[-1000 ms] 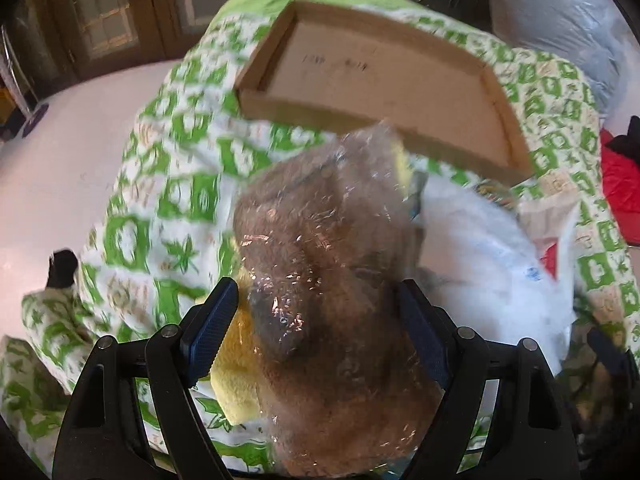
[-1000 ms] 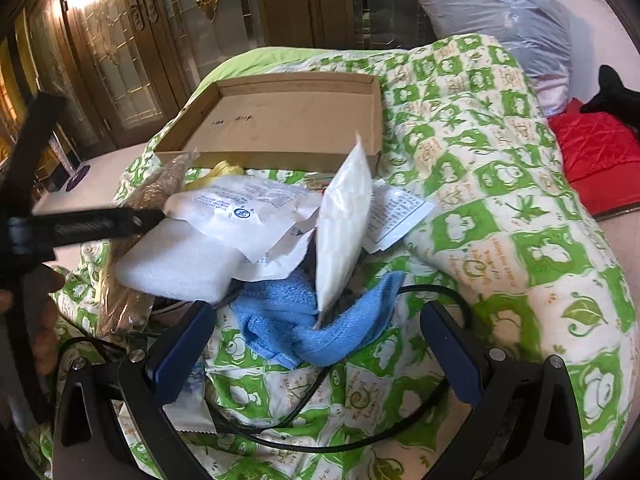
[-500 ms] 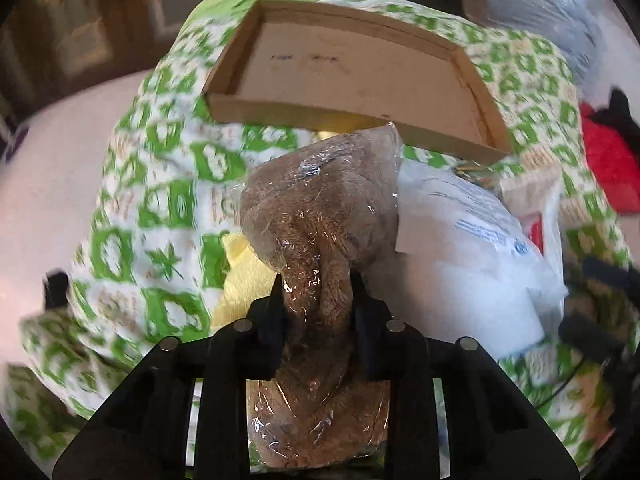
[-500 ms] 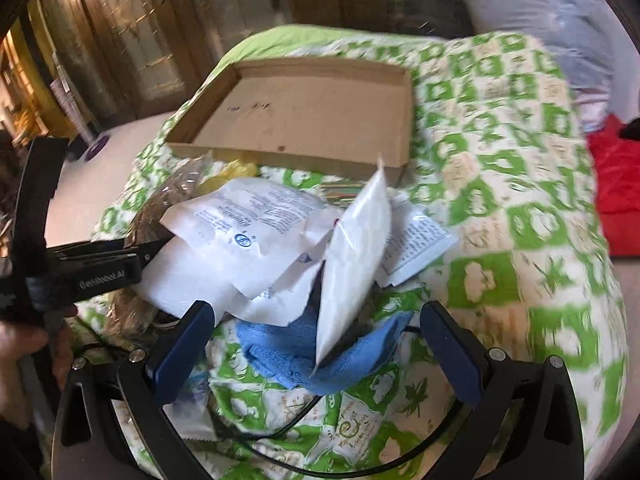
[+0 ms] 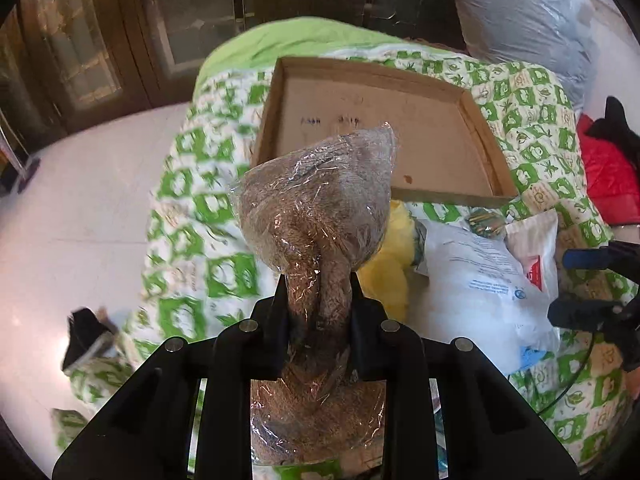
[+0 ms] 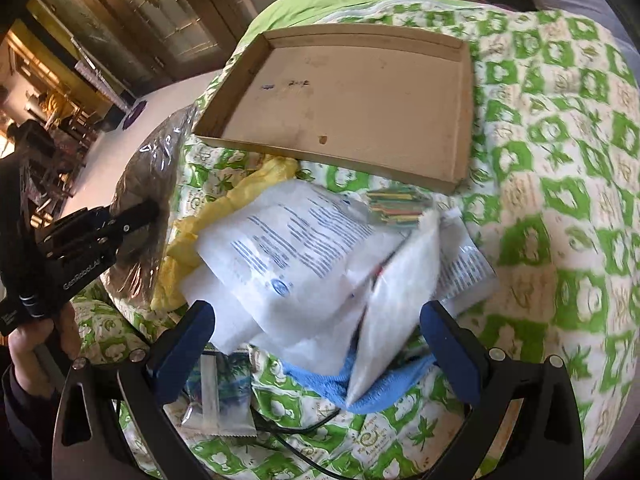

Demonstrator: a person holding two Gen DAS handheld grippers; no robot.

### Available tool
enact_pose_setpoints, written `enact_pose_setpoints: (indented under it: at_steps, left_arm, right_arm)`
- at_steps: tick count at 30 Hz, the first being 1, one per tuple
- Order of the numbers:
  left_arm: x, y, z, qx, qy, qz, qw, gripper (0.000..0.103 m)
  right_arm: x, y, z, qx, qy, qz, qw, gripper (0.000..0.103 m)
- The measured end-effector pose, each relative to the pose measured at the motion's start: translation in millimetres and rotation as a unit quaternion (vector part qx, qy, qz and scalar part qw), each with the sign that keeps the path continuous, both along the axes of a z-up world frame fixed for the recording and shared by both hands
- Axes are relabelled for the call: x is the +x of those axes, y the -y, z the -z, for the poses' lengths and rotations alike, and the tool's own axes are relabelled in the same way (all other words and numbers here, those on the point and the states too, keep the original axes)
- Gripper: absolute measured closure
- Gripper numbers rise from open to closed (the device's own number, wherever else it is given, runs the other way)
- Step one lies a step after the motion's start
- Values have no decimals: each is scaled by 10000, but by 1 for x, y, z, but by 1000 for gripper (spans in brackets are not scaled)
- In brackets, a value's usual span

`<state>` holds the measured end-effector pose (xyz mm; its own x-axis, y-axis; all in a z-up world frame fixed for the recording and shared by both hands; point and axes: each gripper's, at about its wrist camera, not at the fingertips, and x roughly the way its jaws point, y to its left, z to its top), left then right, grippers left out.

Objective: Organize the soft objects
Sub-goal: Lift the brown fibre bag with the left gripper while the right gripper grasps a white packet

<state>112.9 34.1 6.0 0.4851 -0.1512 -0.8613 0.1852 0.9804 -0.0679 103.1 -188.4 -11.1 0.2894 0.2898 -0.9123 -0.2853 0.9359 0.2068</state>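
1. Now your left gripper [image 5: 316, 280] pinches the plastic-wrapped brown bundle [image 5: 316, 208] at its waist, long axis pointing toward the cardboard tray [image 5: 486, 140] just beyond.
2. Your right gripper [image 6: 316, 332] hangs spread over the white packets [image 6: 304, 248].

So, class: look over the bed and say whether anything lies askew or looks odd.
One flat white plastic packet stands on edge, leaning on the heap above the crumpled blue cloth. The left gripper pinches the clear-wrapped brown fibre bundle into a narrow waist. The shallow cardboard tray holds nothing.
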Motion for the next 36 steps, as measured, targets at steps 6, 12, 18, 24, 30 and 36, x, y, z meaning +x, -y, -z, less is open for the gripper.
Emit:
enact_pose_setpoints:
  at_steps: [6,12,18,24,30,36]
  left_arm:
    - [0,3,28,-354,-324,34,9988,79]
    - [1,-6,30,-660,-414,-34,9970,79]
    - [-2,-9,31,-729,-438,-21,9964,79]
    - [0,-7,31,-716,-449,-21,9964,79]
    - [0,-6,31,-754,-452,-28,9961,79]
    - [0,-9,32,-807,-414,-17,9959,79]
  right_arm:
    - [34,-31,6,15,-371,-595,9975,1]
    - [66,-53,42,-426,-976,-867,9905,0]
    - [76,-50,69,-367,-1120,-576,9914,0]
    - [86,-46,88,-257,-1198,-326,9919,0]
    - [96,-56,95,-424,-1194,-222,9917,0]
    - [86,-42,82,-312,-829,-129,9960,37]
